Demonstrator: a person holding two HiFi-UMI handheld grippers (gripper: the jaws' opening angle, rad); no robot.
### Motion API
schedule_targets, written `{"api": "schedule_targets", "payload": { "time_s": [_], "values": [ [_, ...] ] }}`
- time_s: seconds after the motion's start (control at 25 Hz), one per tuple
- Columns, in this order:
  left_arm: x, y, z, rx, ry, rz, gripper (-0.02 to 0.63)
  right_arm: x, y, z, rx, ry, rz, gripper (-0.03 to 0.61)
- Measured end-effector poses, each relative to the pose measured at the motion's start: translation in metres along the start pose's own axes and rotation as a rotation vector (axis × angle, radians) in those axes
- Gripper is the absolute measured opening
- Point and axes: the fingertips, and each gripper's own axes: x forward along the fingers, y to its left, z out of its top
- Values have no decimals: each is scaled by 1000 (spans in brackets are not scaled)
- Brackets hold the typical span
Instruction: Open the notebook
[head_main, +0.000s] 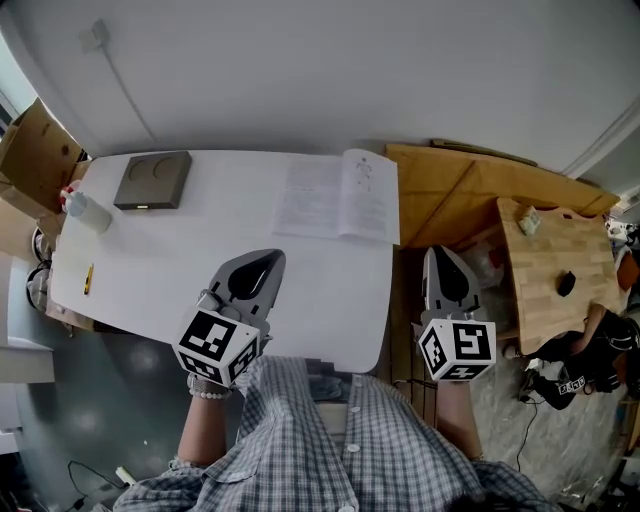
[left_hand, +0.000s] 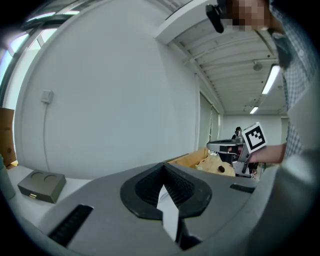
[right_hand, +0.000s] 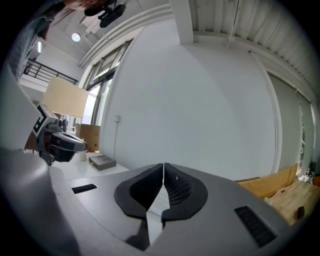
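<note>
The notebook (head_main: 340, 196) lies open on the white table (head_main: 170, 260), its white pages spread flat at the far right corner. My left gripper (head_main: 262, 262) hovers over the table's near middle, short of the notebook, its jaws shut with nothing between them. My right gripper (head_main: 446, 256) hangs past the table's right edge, also shut and empty. In the left gripper view the left gripper (left_hand: 164, 168) has its jaws pressed together and faces the wall; the notebook is hidden below them. The right gripper (right_hand: 163, 168) looks the same in its own view.
A flat grey box (head_main: 152, 180) sits at the table's far left, with a small bottle (head_main: 85, 210) and a yellow pen (head_main: 88, 278) near the left edge. Cardboard boxes (head_main: 35, 150) stand left of the table. Wooden tables (head_main: 550, 270) are to the right, a person (head_main: 590, 350) beside them.
</note>
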Motion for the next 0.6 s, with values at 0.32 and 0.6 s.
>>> {"api": "schedule_targets", "payload": {
  "time_s": [0.32, 0.6],
  "values": [
    [-4, -1, 8, -8, -19, 5, 8, 9, 21, 8, -1, -15, 65, 26],
    [1, -8, 12, 2, -19, -20, 8, 11, 31, 13, 3, -25, 92, 26]
  ]
}}
